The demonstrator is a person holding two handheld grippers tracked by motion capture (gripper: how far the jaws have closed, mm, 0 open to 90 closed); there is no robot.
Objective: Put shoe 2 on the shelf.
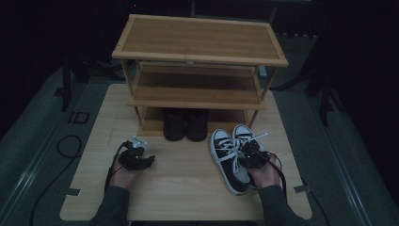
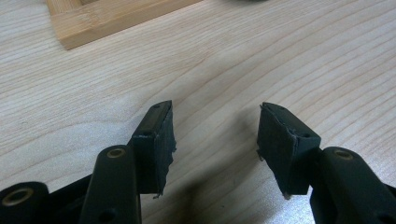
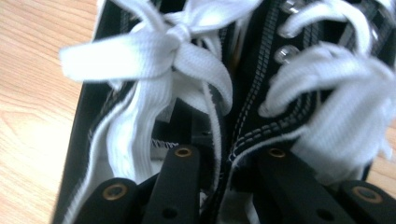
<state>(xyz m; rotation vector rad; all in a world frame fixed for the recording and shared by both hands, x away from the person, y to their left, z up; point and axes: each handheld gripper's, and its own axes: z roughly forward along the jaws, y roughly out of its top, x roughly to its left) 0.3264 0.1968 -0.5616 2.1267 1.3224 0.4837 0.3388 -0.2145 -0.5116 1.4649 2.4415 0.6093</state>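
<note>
Now: rack btm shelf holds dark boots; sneakers outside.

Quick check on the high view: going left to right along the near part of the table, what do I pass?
Left tool, open above bare table → left black-and-white sneaker → right tool, its jaws clamped on the two sneakers' inner sides where they meet.

Two black canvas sneakers with white laces and white toe caps sit side by side, upright, on the table's near right, toes pointing far, inner collars pressed together.
</note>
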